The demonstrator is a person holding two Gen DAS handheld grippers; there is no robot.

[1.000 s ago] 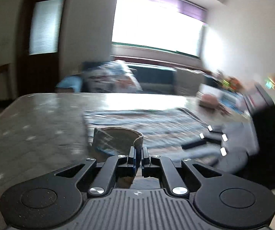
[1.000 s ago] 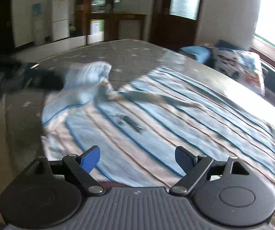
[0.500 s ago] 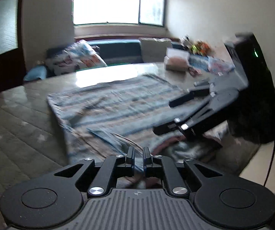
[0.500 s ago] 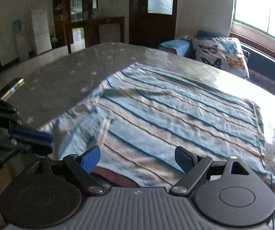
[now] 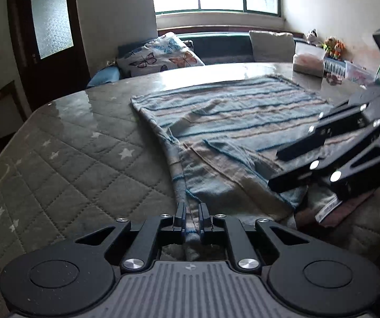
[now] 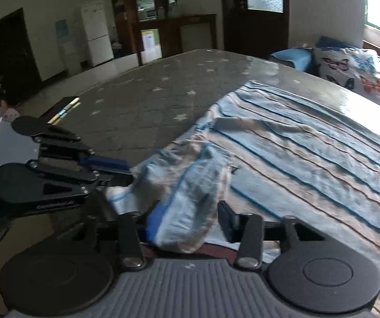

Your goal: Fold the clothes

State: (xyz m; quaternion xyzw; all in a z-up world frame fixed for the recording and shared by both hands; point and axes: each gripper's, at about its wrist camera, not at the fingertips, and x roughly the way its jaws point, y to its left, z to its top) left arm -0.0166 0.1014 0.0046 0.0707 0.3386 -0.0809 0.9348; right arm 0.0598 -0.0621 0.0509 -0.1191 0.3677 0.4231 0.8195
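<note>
Down at six o'clock the left gripper (image 5: 192,218) is pinched narrow on a hem of the striped cloth (image 5: 232,122), and a second ago that same pinch carried a curl of fabric high off the surface; now it sits low at the near edge, so that corner has been swung over and laid down. The right gripper (image 6: 187,218) was spread wide and empty half a second back; now a bunched flap of the cloth sits between its fingers, which stand fairly wide around it, and I can't tell whether they truly clamp it. That reads to me as a fold being set up along the near edge, both tools on one side. Moving out to twelve o'clock, the rest of the cloth lies spread flat on the quilted star-patterned mattress (image 5: 65,164). The count: one cloth, two grippers, one mattress, and at eleven o'clock beyond it, one butterfly pillow (image 5: 160,55).
</note>
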